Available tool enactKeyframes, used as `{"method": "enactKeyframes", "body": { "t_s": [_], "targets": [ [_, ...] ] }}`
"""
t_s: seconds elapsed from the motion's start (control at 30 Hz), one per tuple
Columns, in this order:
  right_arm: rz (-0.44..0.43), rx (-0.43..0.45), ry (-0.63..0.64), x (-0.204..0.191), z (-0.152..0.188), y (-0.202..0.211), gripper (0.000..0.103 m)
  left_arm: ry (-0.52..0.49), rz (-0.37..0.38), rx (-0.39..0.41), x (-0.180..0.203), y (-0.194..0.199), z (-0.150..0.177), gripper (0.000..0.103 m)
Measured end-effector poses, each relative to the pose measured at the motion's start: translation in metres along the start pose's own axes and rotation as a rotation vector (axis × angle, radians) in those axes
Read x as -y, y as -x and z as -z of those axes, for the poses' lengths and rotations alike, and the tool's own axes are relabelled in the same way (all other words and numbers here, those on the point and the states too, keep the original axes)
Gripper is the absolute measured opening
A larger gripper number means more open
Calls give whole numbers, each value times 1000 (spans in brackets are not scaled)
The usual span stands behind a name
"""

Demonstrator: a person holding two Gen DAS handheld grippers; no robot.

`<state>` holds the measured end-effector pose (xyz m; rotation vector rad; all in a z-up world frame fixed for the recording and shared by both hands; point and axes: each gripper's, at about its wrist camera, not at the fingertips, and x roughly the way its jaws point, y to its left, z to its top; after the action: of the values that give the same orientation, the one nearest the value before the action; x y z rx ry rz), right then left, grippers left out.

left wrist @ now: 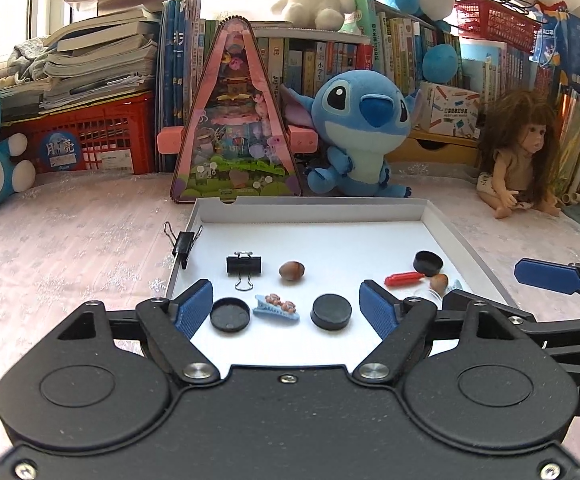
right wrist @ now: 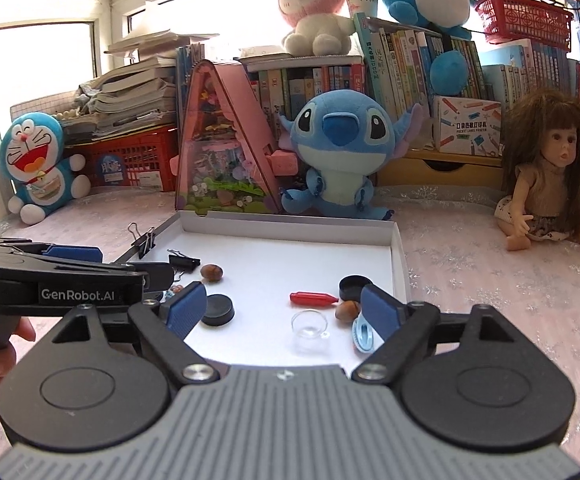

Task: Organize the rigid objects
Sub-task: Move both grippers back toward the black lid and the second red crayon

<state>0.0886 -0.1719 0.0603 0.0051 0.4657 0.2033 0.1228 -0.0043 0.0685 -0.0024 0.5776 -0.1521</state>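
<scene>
— Grippers? Left gripper [left wrist: 286,307] and right gripper [right wrist: 283,309]: fingers spread wide, nothing gripped, hovering over near edge of white tray [left wrist: 310,210].
— Contents? Nearest: two black caps [left wrist: 331,312], blue hair clip [left wrist: 276,306]. Farther: binder clip [left wrist: 244,266], nut [left wrist: 291,270], red tube [left wrist: 404,279].
— Beyond? Blue plush [left wrist: 364,128], far.

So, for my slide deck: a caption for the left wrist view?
Open left hand-held gripper above a white tray holding binder clips, nuts and black caps.
</scene>
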Motion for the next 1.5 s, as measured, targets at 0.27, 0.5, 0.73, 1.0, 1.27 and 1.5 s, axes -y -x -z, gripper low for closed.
{"method": "enactKeyframes", "body": {
  "t_s": [0.27, 0.5, 0.73, 1.0, 1.27, 1.5],
  "targets": [
    [-10, 20, 52, -9, 9, 17, 95, 3, 19, 1, -6, 19, 15, 83],
    [-28, 10, 79, -19, 20, 23, 95, 6, 7, -26, -10, 25, 33, 83],
    [-38, -20, 83, -24, 36, 25, 95, -11, -22, -46, -16, 24, 53, 84],
    [-34, -70, 75, -23, 54, 24, 96, 7, -34, -85, -27, 20, 73, 84],
    [-54, -126, 79, -27, 69, 21, 96, 4, 4, -86, -29, 22, 82, 82],
    [-66, -147, 78, -32, 76, 19, 96, -6, 32, -92, -25, 20, 86, 73]
  ]
}}
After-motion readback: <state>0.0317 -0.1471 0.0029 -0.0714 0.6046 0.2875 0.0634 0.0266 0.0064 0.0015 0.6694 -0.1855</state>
